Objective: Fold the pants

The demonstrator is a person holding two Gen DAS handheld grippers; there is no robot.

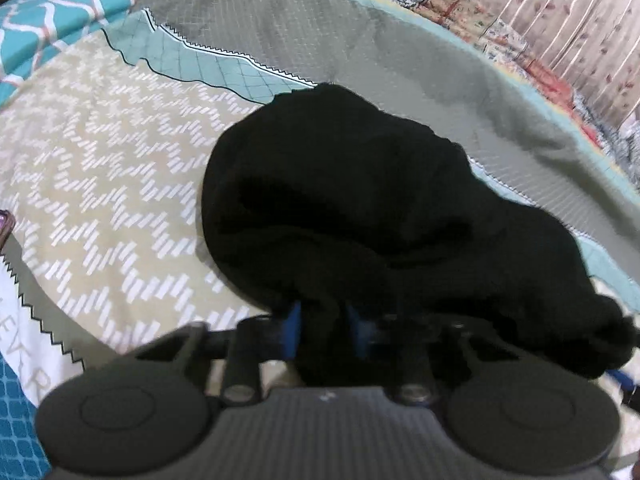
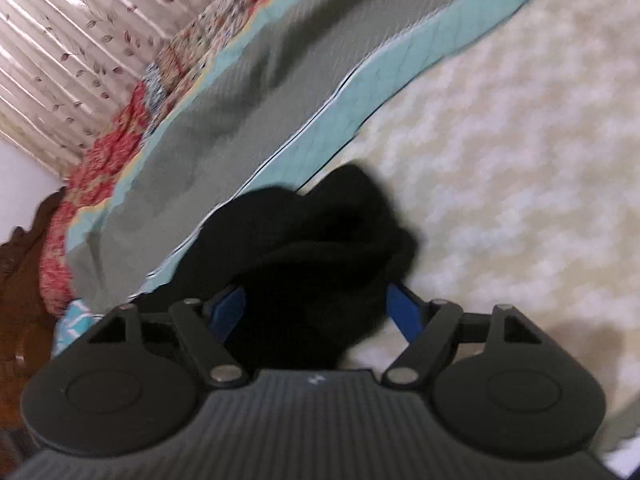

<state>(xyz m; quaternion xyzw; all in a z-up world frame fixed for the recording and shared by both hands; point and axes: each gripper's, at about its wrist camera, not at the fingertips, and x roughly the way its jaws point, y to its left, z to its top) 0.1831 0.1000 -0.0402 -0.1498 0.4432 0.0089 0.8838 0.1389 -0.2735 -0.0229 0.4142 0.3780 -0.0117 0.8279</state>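
**Black pants bunched on a patterned bed, both tools on the cloth**

We see the black pants (image 1: 360, 208) lying in a loose, rumpled heap on a bed, partly on the beige zigzag-print bedspread (image 1: 100, 184) and partly across its teal band (image 1: 224, 68) and the grey quilted panel (image 1: 360, 40) beyond it. The left tool (image 1: 322, 320) has its blue fingers (image 1: 294, 320) drawn narrow, with a fold of the pants pinched between them at the near edge of the heap. In the right wrist view we find the right tool (image 2: 316, 304) with its blue fingers (image 2: 404, 308) spread fairly wide; black cloth of the pants (image 2: 312, 240) fills the gap between them, though we cannot tell whether they press on it.

Around the bed, we note a teal pillow with a white lattice print (image 1: 60, 8) at the far left of the left view. A red and floral patchwork quilt (image 2: 120, 128) runs along the bed's far edge. Behind it hangs a pale pleated curtain with small leaf sprigs (image 2: 68, 40). In the right view a dark brown carved wooden piece (image 2: 20, 280) stands at the bed's end, beside a plain white wall (image 2: 20, 184). The right view is blurred, so the bedspread's pattern shows there only as soft pale patches.
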